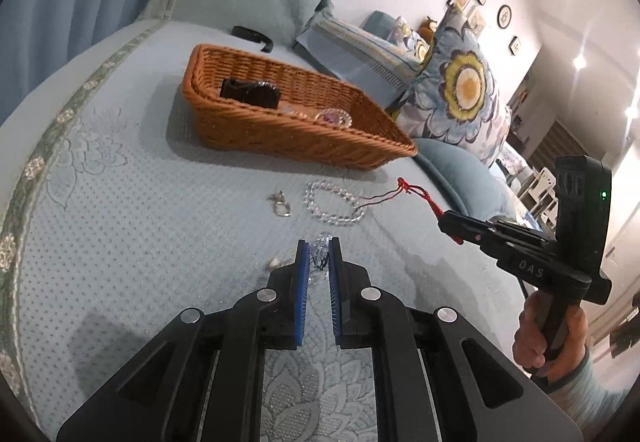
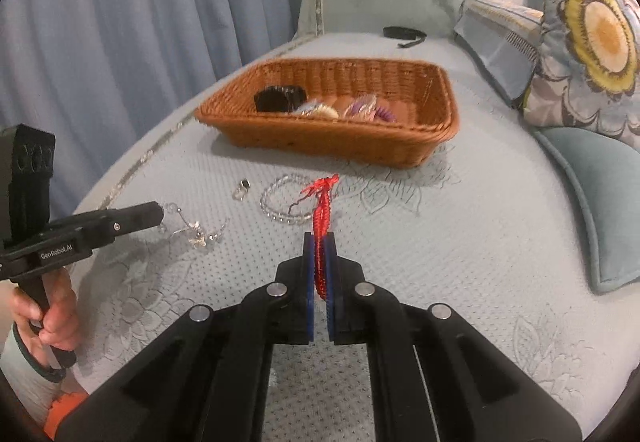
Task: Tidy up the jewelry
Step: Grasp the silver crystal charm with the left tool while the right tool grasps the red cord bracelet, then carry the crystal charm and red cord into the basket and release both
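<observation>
Red braided cord bracelet [image 2: 320, 238], soft and light, is pinched between the closed right gripper [image 2: 320, 242] at lower centre; its long axis runs up toward the brown wicker basket [image 2: 400, 145]. The left gripper [image 1: 319, 248] holds a clear, probably fragile, silver-chained piece [image 1: 320, 244].

one basket [image 2: 436, 89], two hand-held grippers [image 1: 318, 248] [image 2: 320, 238]

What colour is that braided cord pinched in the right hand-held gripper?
Bright red. The braided cord shows best in the right wrist view, clamped by the right hand-held gripper.
</observation>
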Available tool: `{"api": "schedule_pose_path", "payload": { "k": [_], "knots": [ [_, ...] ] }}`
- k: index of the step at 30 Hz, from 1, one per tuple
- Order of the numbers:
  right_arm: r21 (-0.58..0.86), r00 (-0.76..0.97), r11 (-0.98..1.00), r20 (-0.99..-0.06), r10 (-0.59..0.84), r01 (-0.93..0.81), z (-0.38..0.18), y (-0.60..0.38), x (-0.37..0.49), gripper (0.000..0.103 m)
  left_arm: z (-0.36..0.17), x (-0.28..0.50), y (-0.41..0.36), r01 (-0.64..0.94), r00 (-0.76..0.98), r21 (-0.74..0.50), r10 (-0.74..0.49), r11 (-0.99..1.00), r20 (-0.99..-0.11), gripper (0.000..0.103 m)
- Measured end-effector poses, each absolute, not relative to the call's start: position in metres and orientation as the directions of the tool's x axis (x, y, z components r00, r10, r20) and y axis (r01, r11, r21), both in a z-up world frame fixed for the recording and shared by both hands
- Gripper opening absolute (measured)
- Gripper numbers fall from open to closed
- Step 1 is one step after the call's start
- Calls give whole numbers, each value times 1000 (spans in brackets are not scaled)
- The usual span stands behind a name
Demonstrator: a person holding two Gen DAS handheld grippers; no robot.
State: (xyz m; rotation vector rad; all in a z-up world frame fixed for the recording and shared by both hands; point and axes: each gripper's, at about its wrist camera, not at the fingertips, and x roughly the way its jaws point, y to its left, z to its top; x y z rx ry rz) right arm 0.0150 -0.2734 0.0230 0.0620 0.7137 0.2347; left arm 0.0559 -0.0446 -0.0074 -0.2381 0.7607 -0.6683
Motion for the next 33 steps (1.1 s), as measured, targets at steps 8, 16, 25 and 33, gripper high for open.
{"api": "schedule_pose_path", "payload": {
  "k": [8, 16, 25, 33],
  "knots": [
    [152, 783, 971, -574, 239, -185, 55, -282, 3, 3, 25, 55, -41, 515, 553, -437, -675, 738, -488, 8],
    [145, 817, 973, -530, 229, -179, 79, -286, 23, 3, 70, 79, -56, 579, 583, -373, -688, 725, -433, 8],
    [169, 832, 972, -506, 225, -161, 95, -296, 108, 3, 105, 160, -99, 577, 631, -316, -657, 753, -413, 8],
    [257, 765, 962, -600, 233, -92, 63, -316, 193, 3, 67, 217, -129, 527, 625, -280, -589, 803, -512, 8]
  ]
}}
